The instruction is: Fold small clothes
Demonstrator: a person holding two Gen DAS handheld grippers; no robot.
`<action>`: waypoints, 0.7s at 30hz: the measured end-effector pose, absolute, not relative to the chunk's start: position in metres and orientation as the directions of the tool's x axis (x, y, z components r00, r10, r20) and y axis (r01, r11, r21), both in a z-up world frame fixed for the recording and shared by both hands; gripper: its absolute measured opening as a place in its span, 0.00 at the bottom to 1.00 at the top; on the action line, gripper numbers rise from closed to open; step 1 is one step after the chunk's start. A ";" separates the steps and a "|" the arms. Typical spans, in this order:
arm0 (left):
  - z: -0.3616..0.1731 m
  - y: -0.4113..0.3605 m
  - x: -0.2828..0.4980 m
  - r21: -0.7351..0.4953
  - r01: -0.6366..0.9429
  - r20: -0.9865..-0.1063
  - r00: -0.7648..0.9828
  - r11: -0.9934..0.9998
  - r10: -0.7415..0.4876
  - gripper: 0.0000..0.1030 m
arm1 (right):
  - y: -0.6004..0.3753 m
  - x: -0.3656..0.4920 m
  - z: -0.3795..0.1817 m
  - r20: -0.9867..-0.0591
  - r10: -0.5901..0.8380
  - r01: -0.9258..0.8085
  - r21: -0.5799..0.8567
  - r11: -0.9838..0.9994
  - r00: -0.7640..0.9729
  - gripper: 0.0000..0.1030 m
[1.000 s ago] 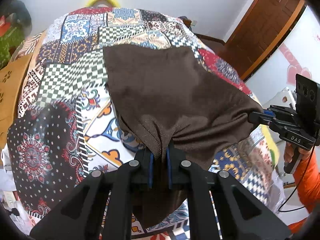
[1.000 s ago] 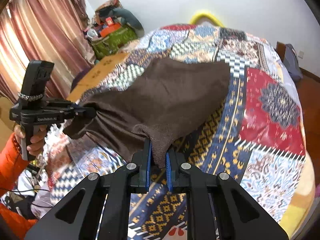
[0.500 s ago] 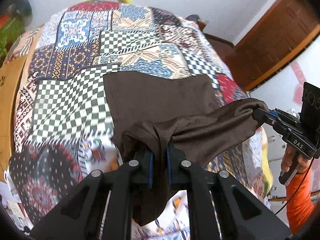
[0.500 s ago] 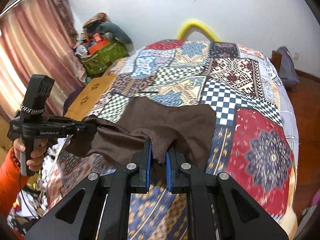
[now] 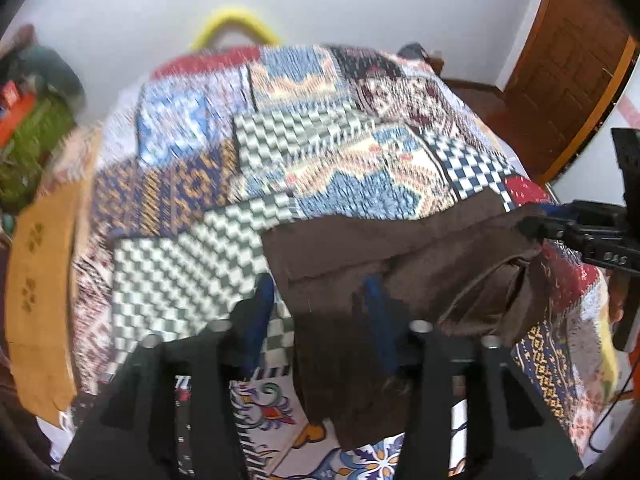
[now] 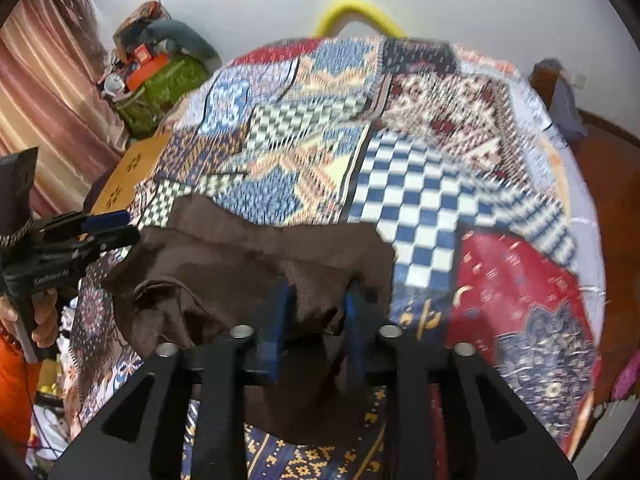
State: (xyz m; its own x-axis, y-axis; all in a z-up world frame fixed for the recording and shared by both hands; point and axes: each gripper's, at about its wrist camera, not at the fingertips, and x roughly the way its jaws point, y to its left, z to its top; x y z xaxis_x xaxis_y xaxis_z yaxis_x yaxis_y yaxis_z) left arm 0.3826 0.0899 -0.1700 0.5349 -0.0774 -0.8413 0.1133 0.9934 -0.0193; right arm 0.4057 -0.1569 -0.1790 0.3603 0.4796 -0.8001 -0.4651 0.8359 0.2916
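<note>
A dark brown knit garment (image 6: 256, 264) lies bunched on a patchwork-patterned bedspread (image 6: 420, 184). Nearest, the right gripper (image 6: 316, 316) has blue-padded jaws opening, brown cloth draped loosely between them. At the left edge, the left gripper (image 6: 116, 228) touches the garment's left end.

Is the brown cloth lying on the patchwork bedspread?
Touching. The right wrist view shows the brown cloth's far edge lying flat on the patchwork bedspread.

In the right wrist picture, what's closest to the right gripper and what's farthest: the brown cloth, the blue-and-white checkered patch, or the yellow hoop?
1. brown cloth, between the opening right gripper jaws.
2. blue-and-white checkered patch, mid-bed, right of centre.
3. yellow hoop, beyond the bed at the wall.
</note>
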 end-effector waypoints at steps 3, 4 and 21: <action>-0.157 0.087 0.369 -0.036 0.130 -0.826 0.555 0.991 -0.102 0.55 | -0.165 0.390 -0.157 -0.757 0.488 -0.486 0.258 0.835 0.434 0.45; -0.154 0.086 0.364 -0.047 0.140 -0.821 0.558 0.989 -0.118 0.60 | -0.167 0.385 -0.153 -0.747 0.494 -0.492 0.257 0.832 0.446 0.45; -0.222 0.083 0.352 0.047 0.116 -0.898 0.439 0.992 -0.009 0.88 | -0.137 0.352 -0.187 -0.787 0.503 -0.597 0.222 0.771 0.358 0.45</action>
